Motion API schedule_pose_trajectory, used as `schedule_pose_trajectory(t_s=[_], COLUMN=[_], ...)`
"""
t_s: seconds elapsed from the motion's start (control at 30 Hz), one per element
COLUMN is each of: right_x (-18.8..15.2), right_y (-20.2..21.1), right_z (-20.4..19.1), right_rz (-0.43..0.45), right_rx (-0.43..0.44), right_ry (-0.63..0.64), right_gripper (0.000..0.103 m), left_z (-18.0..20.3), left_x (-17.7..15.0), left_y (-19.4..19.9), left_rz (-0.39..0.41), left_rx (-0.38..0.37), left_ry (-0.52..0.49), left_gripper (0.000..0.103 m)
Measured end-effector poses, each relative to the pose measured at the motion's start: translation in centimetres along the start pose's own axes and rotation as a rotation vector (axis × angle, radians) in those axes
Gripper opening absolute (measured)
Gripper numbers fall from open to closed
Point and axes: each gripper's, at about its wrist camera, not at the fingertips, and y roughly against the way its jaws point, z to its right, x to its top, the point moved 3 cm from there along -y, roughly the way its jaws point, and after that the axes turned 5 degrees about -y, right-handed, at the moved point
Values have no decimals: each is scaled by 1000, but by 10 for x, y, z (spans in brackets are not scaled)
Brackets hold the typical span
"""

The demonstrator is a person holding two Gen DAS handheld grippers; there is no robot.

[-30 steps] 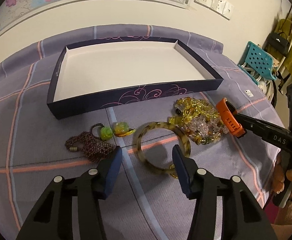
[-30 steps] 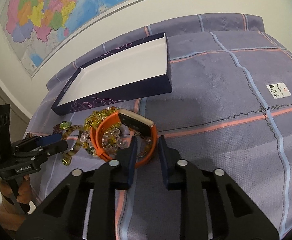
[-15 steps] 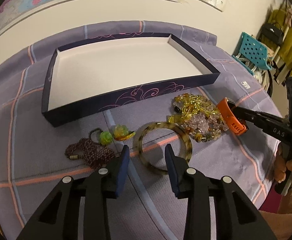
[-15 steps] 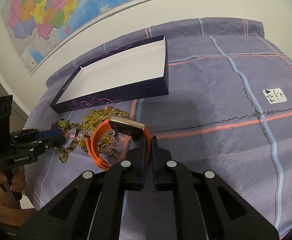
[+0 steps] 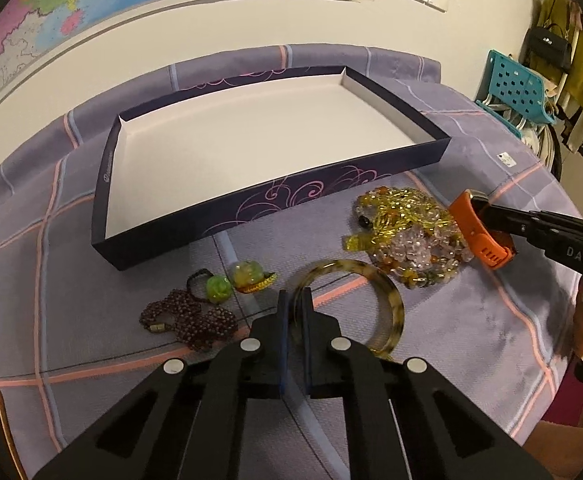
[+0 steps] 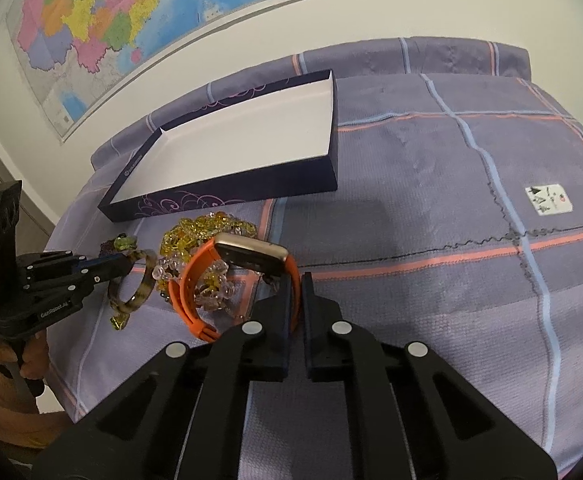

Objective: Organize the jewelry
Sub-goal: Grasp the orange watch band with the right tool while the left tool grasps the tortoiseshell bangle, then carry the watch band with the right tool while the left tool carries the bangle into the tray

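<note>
Left gripper [image 5: 294, 300] jaws clenched on bangle [image 5: 387, 300]; right gripper [image 6: 296, 286] jaws pinching orange watch [image 6: 227, 276] strap, near table's front edge. Risk: watch drags bead pile [image 5: 407, 224] when lifted; thin bangle slips.

**Stuff you can't really make out here**

The near part of the bangle [image 5: 387, 304] disappears behind the left gripper [image 5: 295, 300] at bottom center. The wall map [image 6: 139, 12] is cut off by the upper edge, and its labels are too tiny to read. The bags and clothes [image 5: 571, 48] at upper right are blurry.
</note>
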Motion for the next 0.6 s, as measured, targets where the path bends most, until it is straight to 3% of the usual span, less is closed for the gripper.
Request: schedule_pose_trajectory(t_s=[0.37, 0.6], right_x=[20, 45], right_y=[20, 19], right_z=[-7, -21], right_rz=[52, 75], right_rx=[-2, -7], right_ry=[37, 92], right_gripper=[6, 6], left_z=[-9, -23], left_x=[13, 33], left_y=[23, 32], left_rz=[64, 92], left_rx=[-87, -96], left_ry=[59, 91], left_gripper=[5, 5])
